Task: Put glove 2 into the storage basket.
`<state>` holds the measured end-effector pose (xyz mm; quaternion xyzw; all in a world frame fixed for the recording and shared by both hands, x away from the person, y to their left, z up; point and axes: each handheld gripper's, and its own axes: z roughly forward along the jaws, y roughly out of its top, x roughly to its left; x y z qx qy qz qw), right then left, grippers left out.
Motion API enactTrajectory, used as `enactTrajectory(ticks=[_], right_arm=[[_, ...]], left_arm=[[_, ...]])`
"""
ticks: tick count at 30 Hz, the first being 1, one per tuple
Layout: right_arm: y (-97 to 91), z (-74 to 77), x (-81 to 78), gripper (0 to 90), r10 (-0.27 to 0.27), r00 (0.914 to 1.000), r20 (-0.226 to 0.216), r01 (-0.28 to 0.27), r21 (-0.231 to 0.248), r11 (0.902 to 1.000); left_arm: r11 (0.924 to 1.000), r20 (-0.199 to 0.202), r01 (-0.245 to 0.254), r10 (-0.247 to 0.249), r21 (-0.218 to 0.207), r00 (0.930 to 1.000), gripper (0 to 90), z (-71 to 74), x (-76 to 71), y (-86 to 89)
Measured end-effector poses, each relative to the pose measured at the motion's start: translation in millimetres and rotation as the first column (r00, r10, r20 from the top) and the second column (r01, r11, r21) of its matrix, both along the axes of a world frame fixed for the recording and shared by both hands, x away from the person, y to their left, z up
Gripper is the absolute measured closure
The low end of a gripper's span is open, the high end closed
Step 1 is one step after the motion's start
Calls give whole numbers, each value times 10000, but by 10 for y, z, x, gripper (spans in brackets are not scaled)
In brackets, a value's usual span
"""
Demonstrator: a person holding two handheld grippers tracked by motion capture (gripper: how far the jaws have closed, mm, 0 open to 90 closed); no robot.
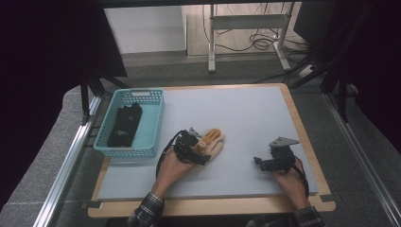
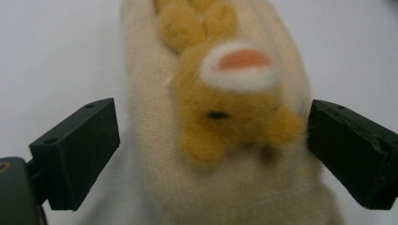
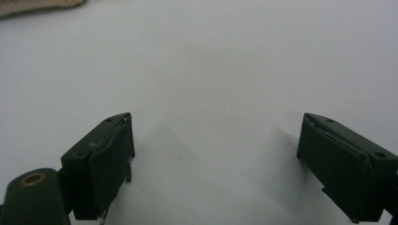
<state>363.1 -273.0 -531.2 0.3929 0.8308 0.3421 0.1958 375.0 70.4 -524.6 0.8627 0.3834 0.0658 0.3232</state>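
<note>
left gripper (image 1: 201, 147) over glove (image 1: 213, 142), right of basket (image 1: 124, 149), jaws wide astride it | right gripper (image 1: 261, 162) far right of glove, jaws wide, holding nothing

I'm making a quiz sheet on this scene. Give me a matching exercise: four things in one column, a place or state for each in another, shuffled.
Things:
1. beige glove
2. black glove
3. left tongs
4. right tongs

Places or states:
A. inside the teal basket
B. open over bare table
C. lying flat on the table, an orange animal figure on it
D. open, one jaw on each side of the beige glove

Pairs: 1-C, 2-A, 3-D, 4-B
</note>
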Motion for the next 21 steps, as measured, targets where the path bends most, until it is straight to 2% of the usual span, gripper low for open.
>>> enactTrajectory(ticks=[1, 2, 4, 5, 9, 14, 18, 21], right_arm=[[0, 0, 0, 111, -1, 10000, 1, 1, 2, 10000], [0, 0, 0, 111, 2, 10000, 1, -2, 1, 10000], [0, 0, 0, 111, -1, 10000, -1, 1, 1, 10000], [0, 0, 0, 111, -1, 10000, -1, 1, 3, 10000], [0, 0, 0, 111, -1, 10000, 1, 1, 0, 10000], [2, -1, -2, 111, -12, 10000, -12, 12, 13, 10000], [2, -1, -1, 111, -7, 10000, 0, 7, 9, 10000], [2, -1, -1, 111, -7, 10000, 2, 7, 7, 10000]], left_arm=[[9999, -36, 98, -97, 96, 9999, 55, -21, -7, -25], [9991, -10, 189, -189, 373, 9998, 59, -42, -23, -61], [9958, 298, 221, -248, 893, 9992, 55, -62, -63, -118], [9946, 365, 225, -263, 1017, 9990, 57, -64, -74, -134], [9941, 365, 307, -347, 1036, 9987, 109, -42, -96, -139], [9921, 120, 54, -69, 1250, 9999, 340, 32, -73, -125], [9902, -36, 82, -77, 1395, 10000, 466, 65, -65, -140], [9909, -66, 85, -77, 1341, 9999, 533, 72, -75, -144]])
